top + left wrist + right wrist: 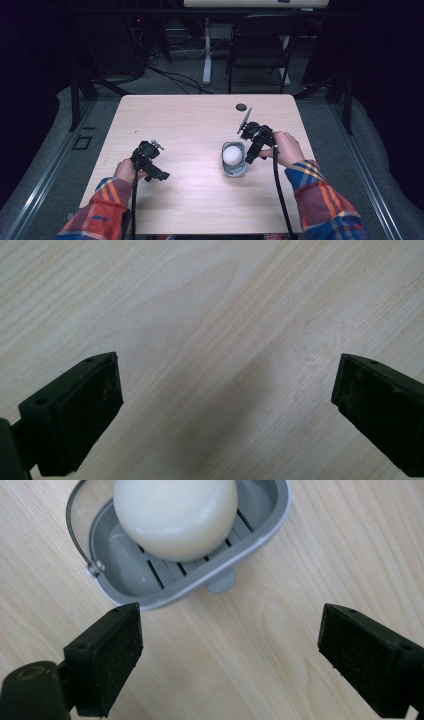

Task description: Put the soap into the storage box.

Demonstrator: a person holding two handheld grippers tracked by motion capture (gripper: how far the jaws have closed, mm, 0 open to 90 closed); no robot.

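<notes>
I see the table (pixel 190 200) from the high view with both grippers over it. The right gripper (pixel 248 159) sits just right of a grey dish (pixel 234 170), its body angled down toward the dish. The dish lies flat on the table, right of centre. A white soap (pixel 232 154) rests inside it, on the slatted floor.

From the right gripper view, the right gripper (pixel 227 650) has its jaws apart, with nothing between them but bare table. The dish (pixel 270 515) lies just beyond the jaw tips, clear of both pads (pixel 117 662). The soap (pixel 175 510) sits toward one end of the dish, touching the slats. A thin wire handle (pixel 75 535) curves round the dish's side, pinned at a small rivet. A small tab (pixel 221 582) juts from the near rim.

The left gripper (pixel 152 167) is held on the table's left side, well apart from the dish. In the left gripper view, the left gripper (pixel 227 390) stands wide open over bare wood, gripping nothing. Its pads (pixel 90 415) look scuffed.

Both forearms wear plaid sleeves (pixel 320 200). A cable (pixel 280 195) trails from the right gripper toward the near edge.
</notes>
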